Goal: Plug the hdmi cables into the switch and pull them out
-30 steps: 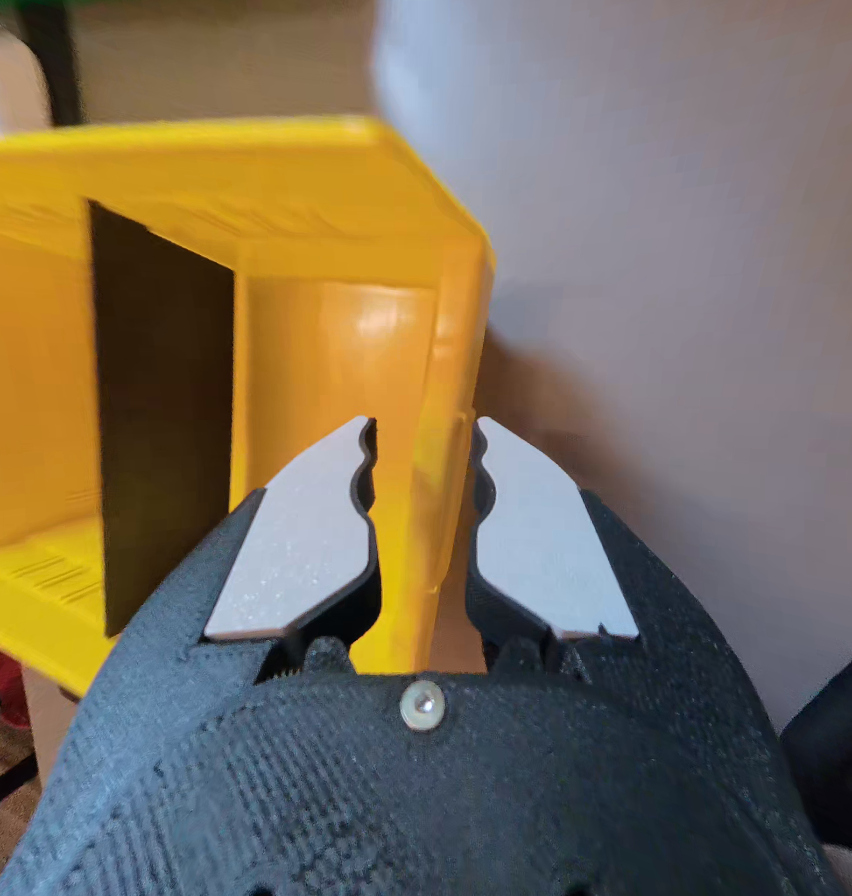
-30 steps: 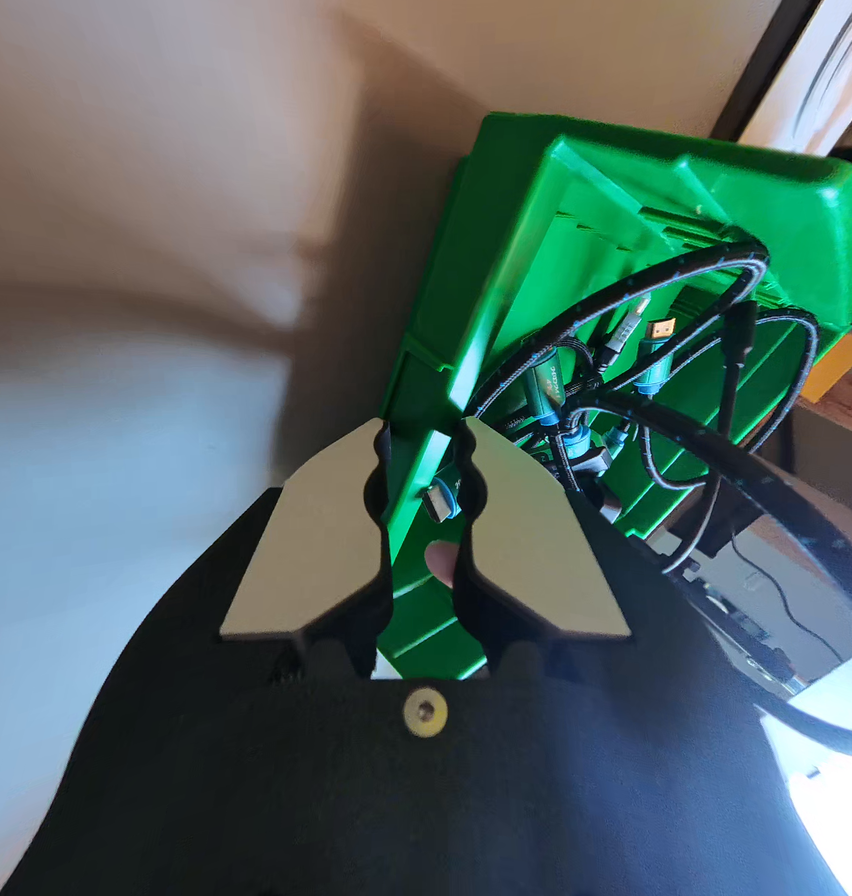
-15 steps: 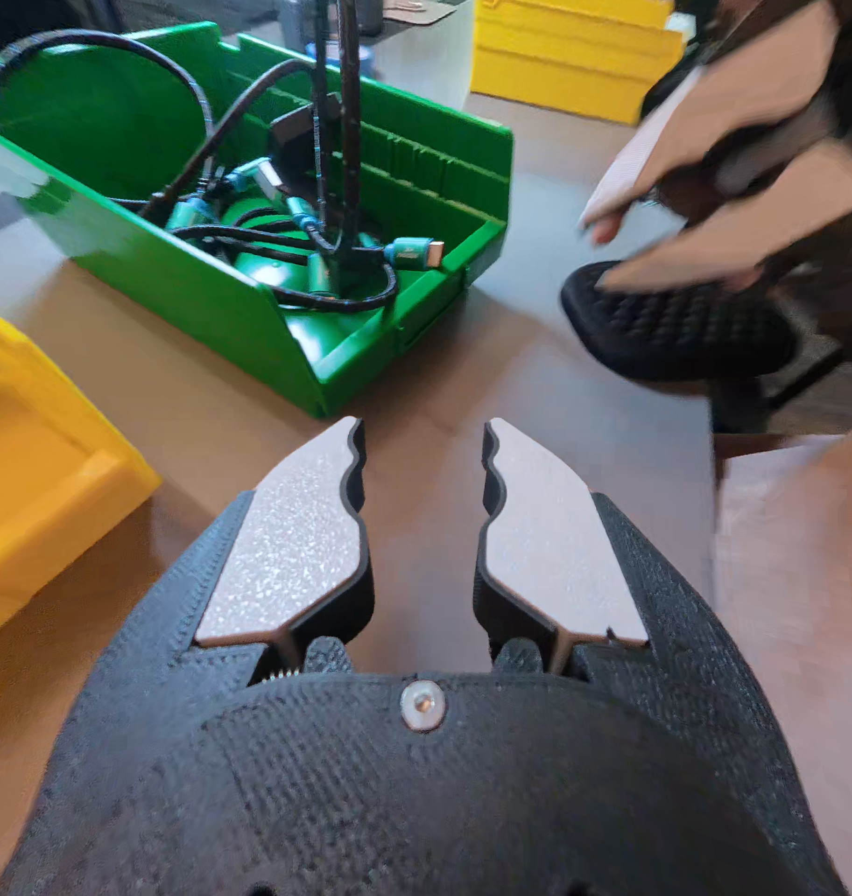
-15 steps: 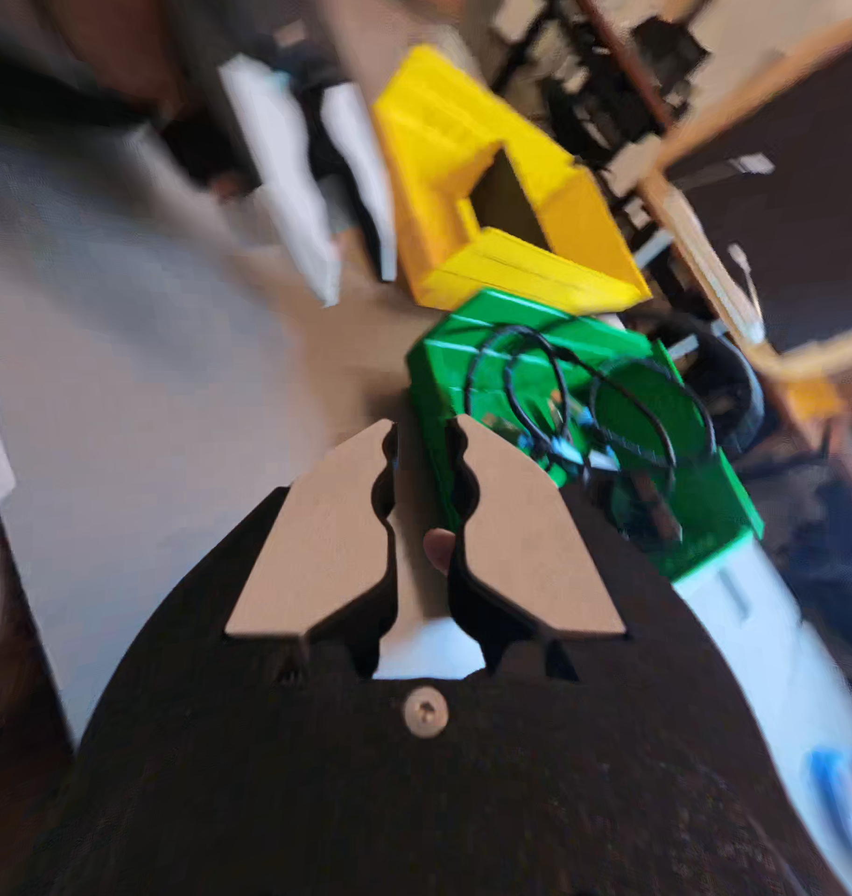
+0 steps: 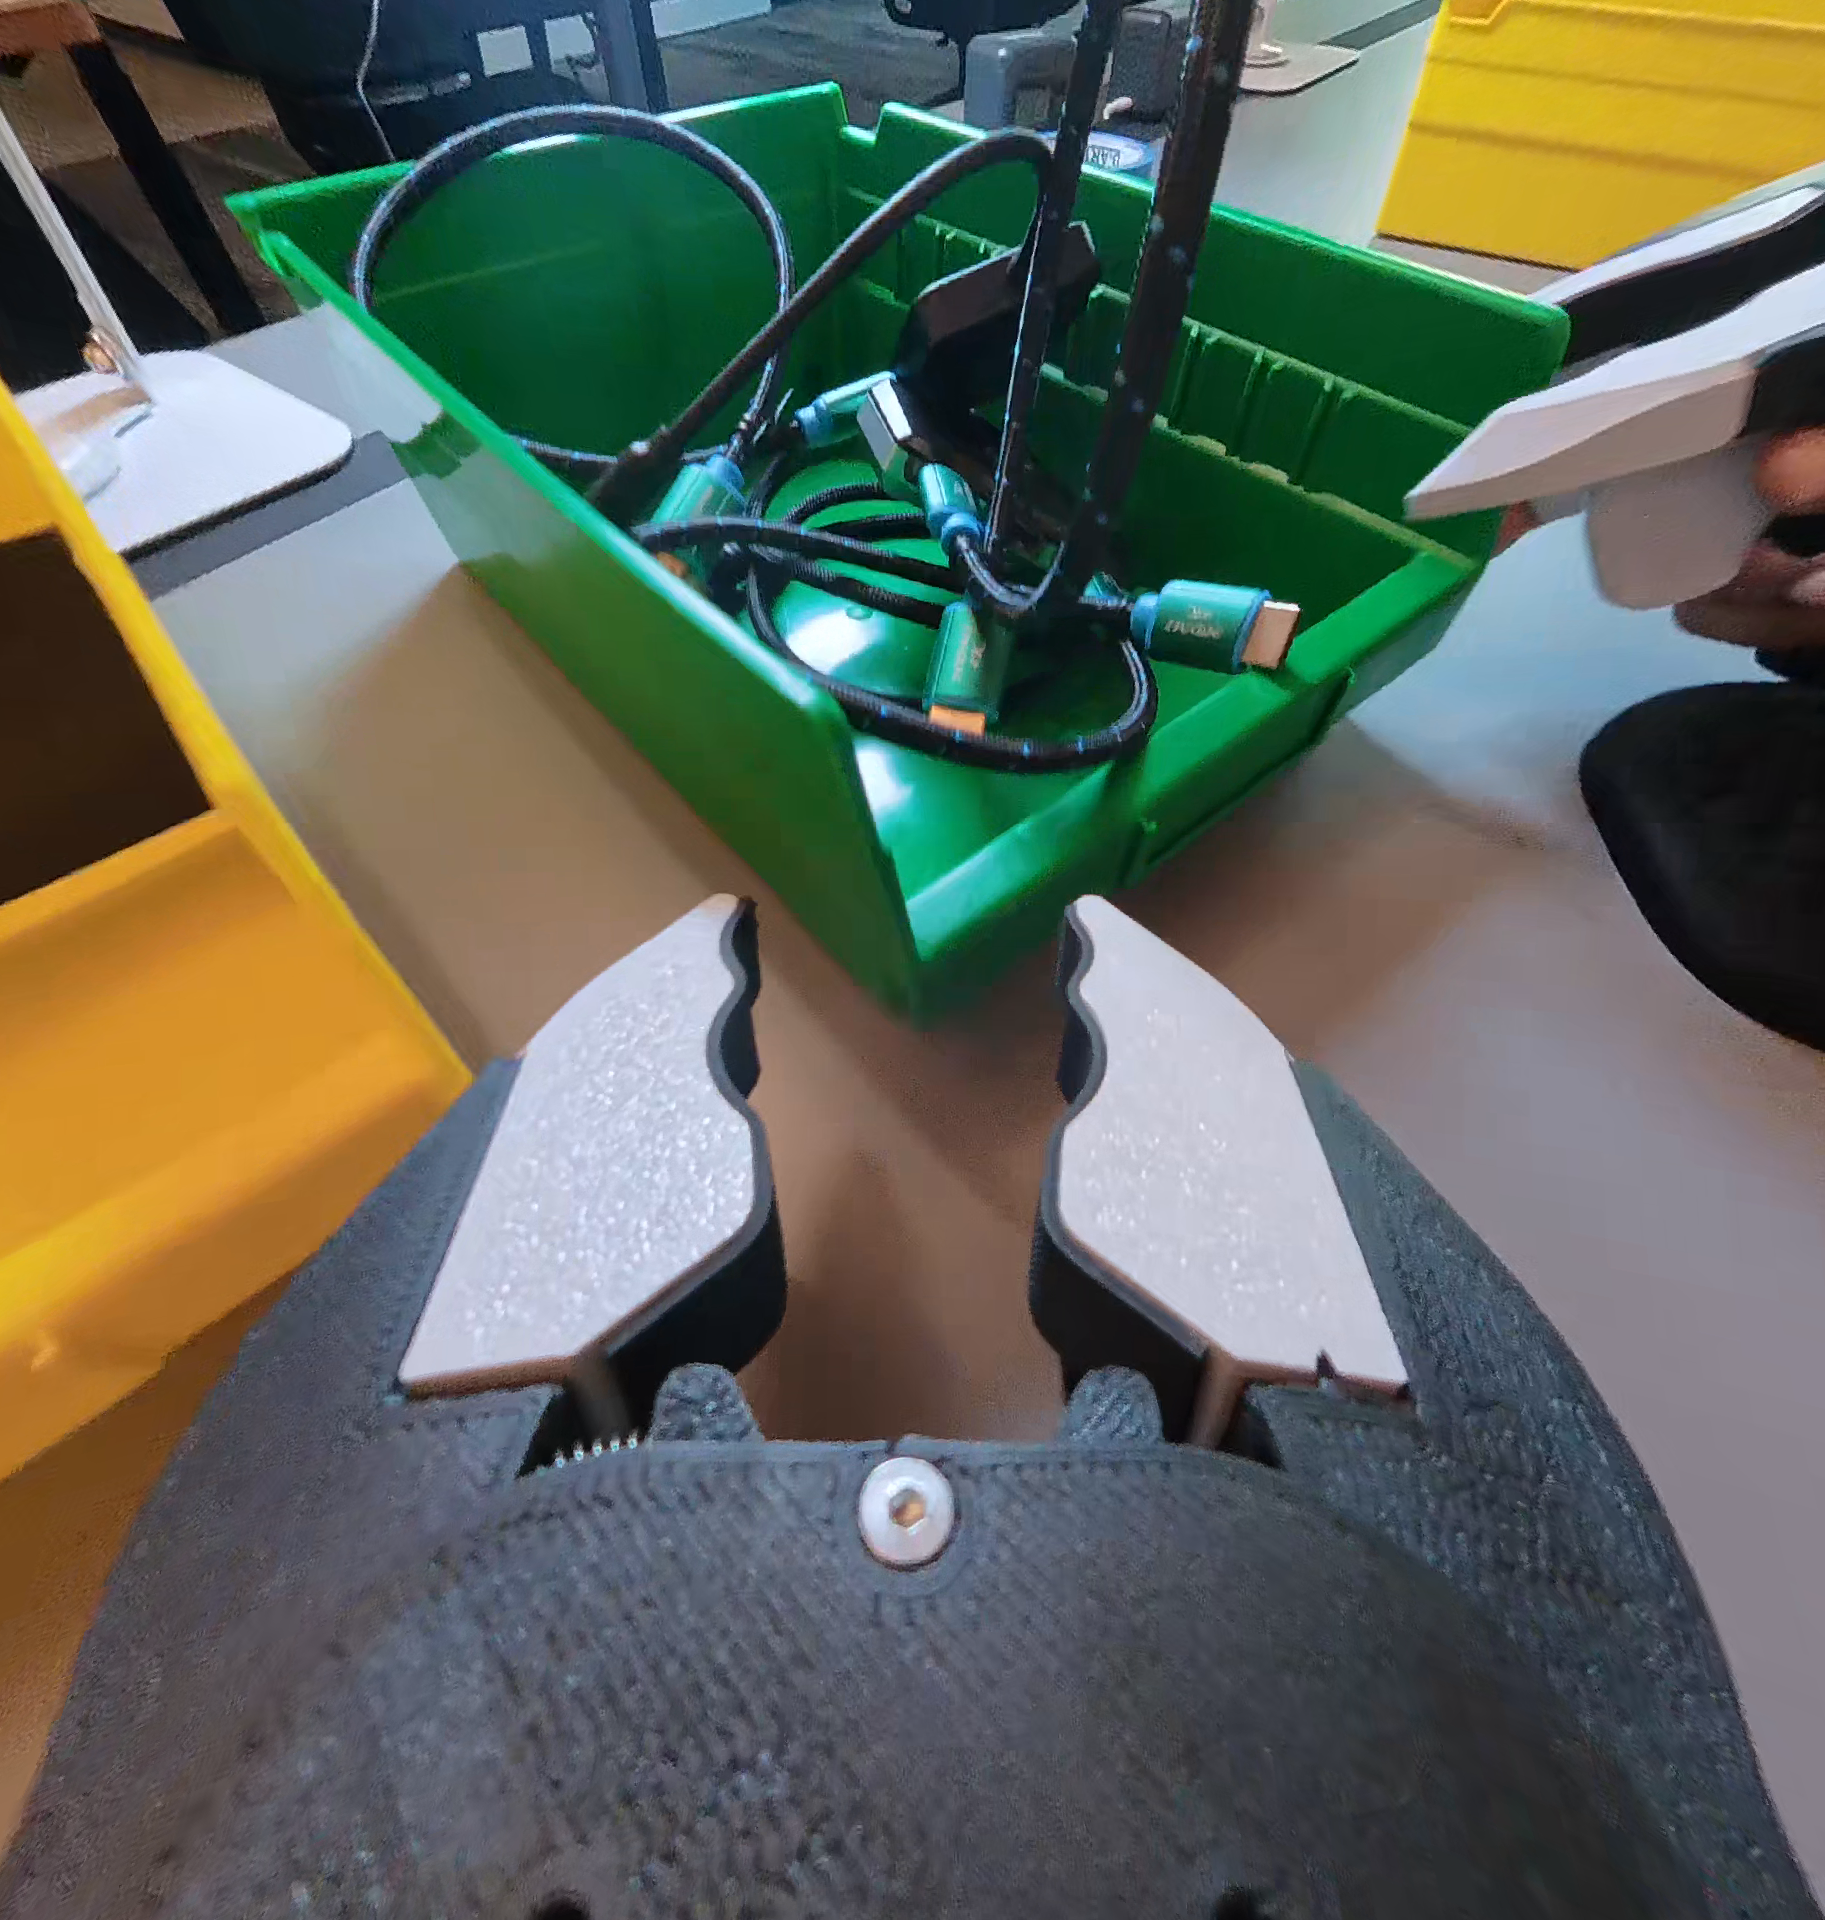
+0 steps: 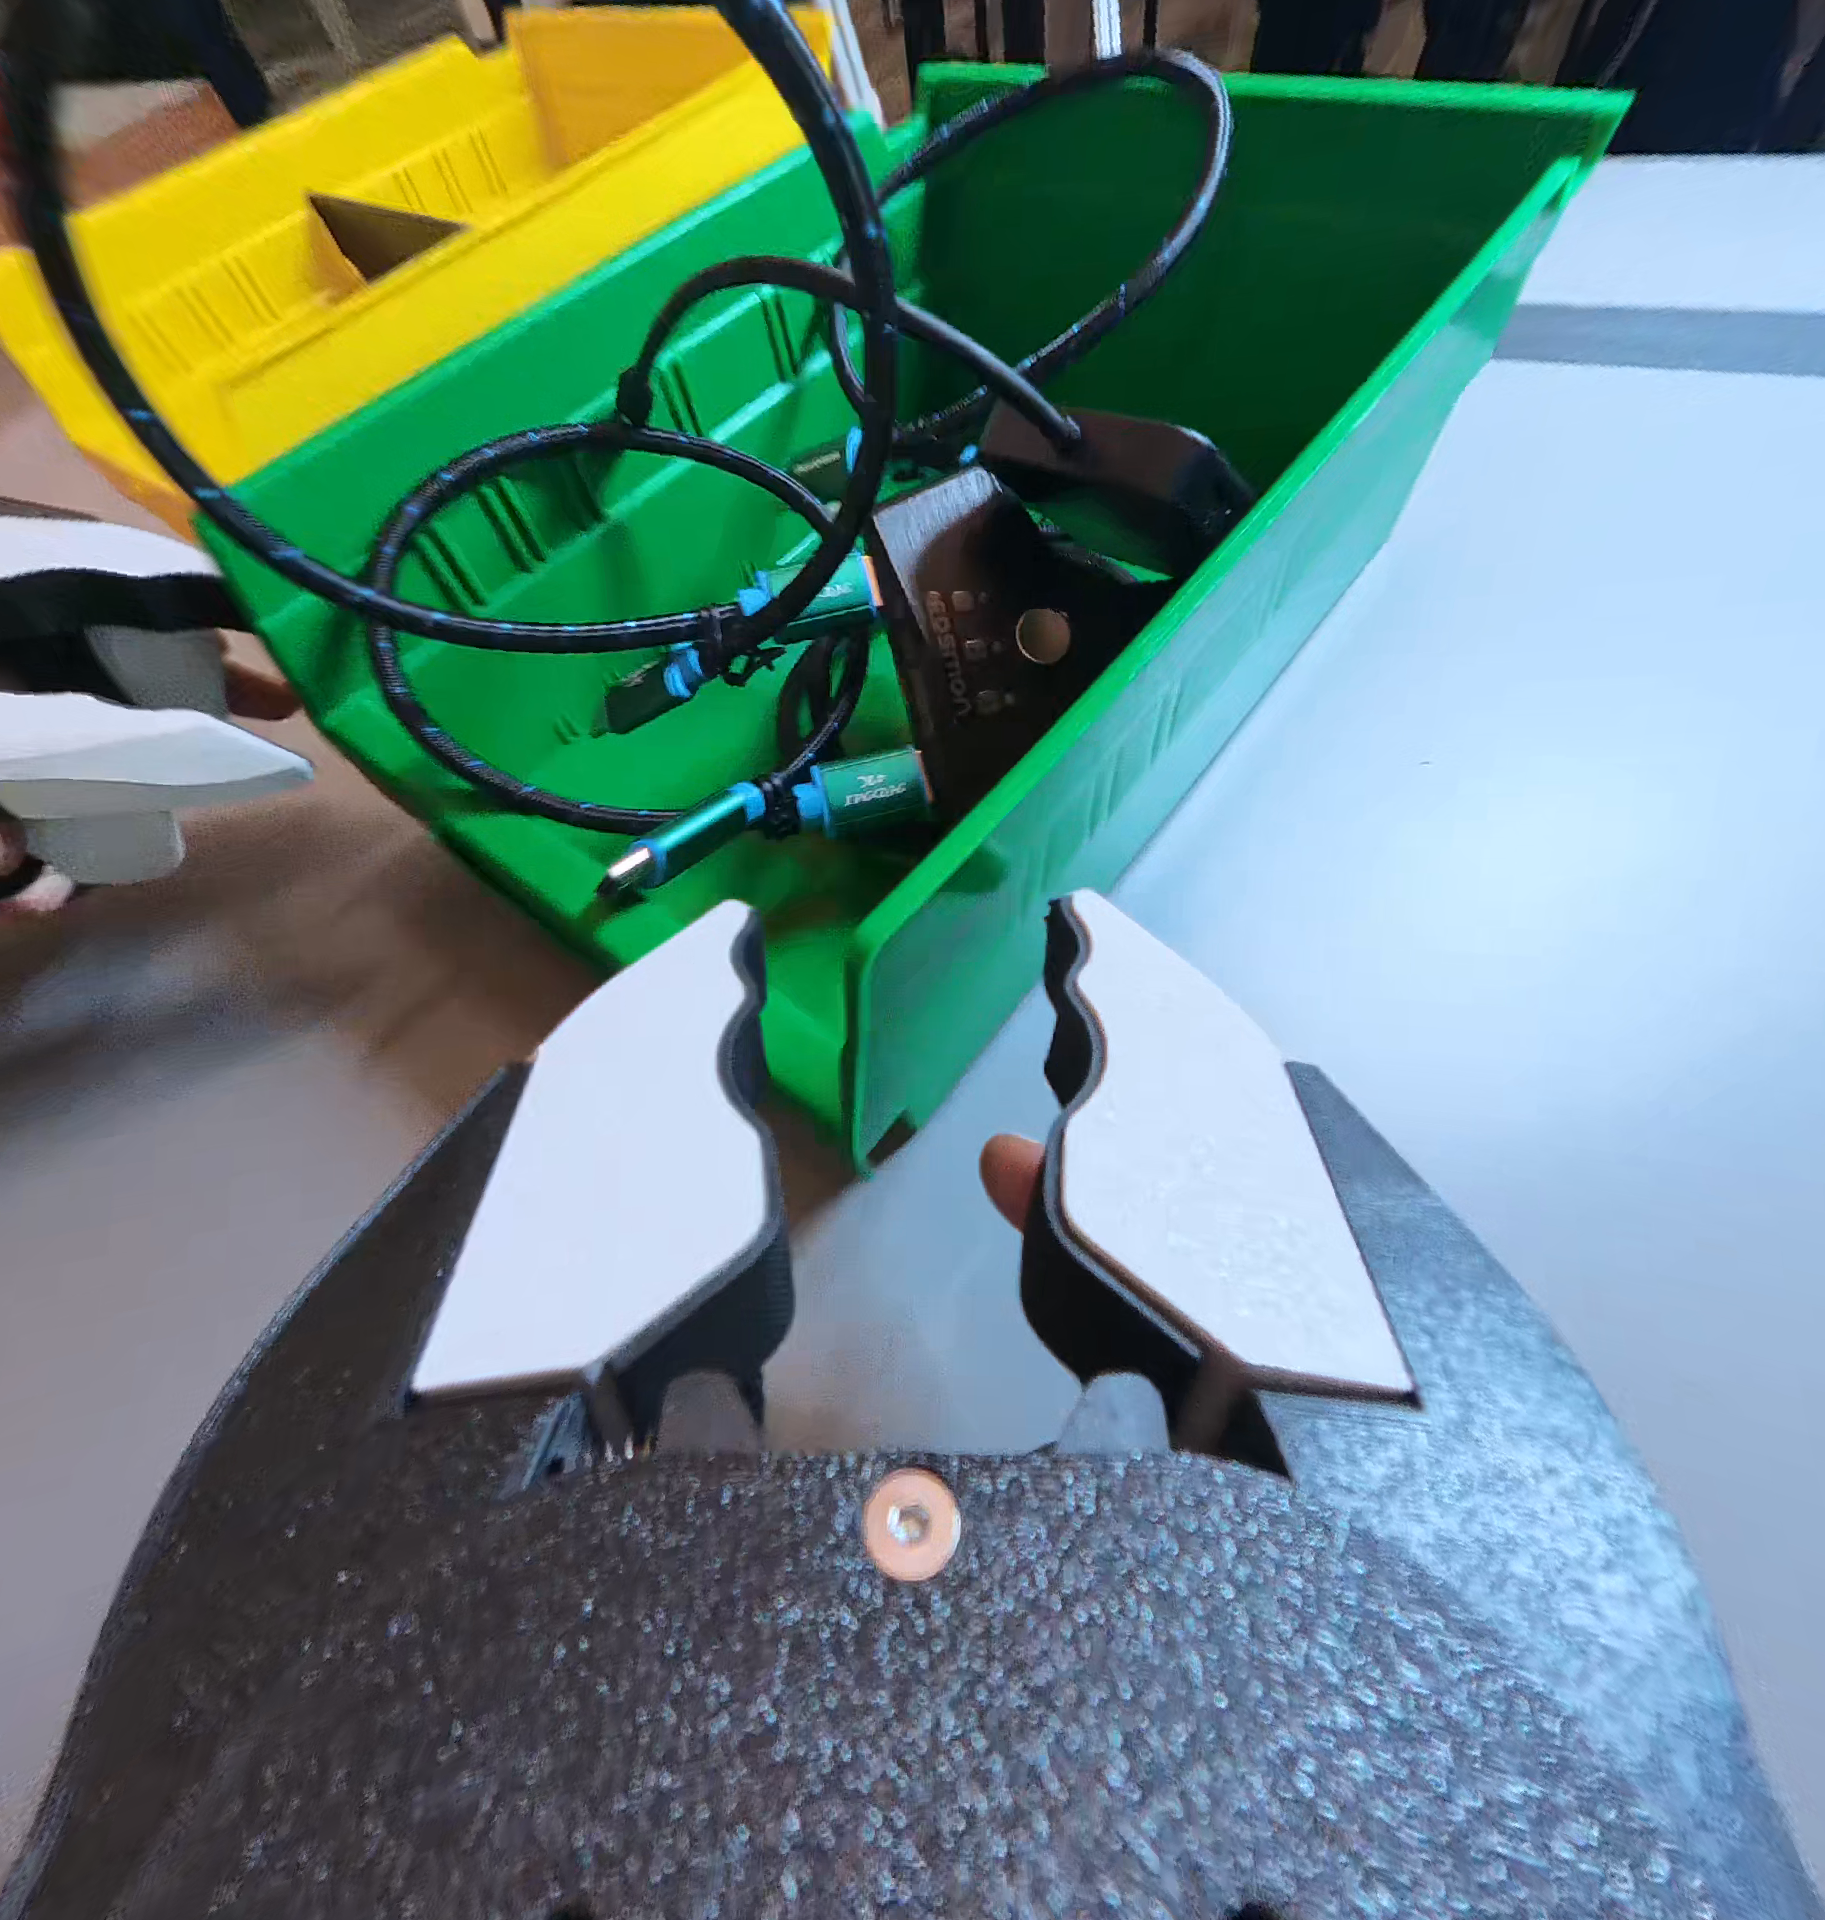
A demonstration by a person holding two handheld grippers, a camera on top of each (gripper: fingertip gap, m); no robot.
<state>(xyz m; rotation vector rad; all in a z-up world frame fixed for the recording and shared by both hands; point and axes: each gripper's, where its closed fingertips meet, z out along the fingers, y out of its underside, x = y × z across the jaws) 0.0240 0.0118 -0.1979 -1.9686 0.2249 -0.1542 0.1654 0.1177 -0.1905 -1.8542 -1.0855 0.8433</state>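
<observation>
A green bin [image 5: 679, 675] [image 6: 1147, 727] on the table holds a tangle of black braided HDMI cables [image 5: 1001, 582] [image 6: 575, 623] with teal plugs [image 5: 1214, 623] [image 6: 866, 795] and a black switch box [image 6: 981, 644] [image 5: 991, 312]. My left gripper [image 5: 906, 920] is open and empty, just short of the bin's near corner. My right gripper [image 6: 900, 920] is open and empty, its jaws either side of the bin's near corner wall. The right gripper also shows at the right edge of the left wrist view [image 5: 1656, 395], and the left gripper at the left edge of the right wrist view [image 6: 97, 758].
A yellow bin [image 5: 108, 1039] [image 6: 368, 229] stands close beside the green bin. Another yellow bin [image 5: 1635, 114] sits at the back right. A black mesh chair seat [image 5: 1739, 852] is beyond the table edge on the right. A white stand base [image 5: 191, 447] lies at the back left.
Both views have swung from blurred, tilted looks to steady ones facing the green bin. Both grippers have come closer to the bin and their jaws have opened wider.
</observation>
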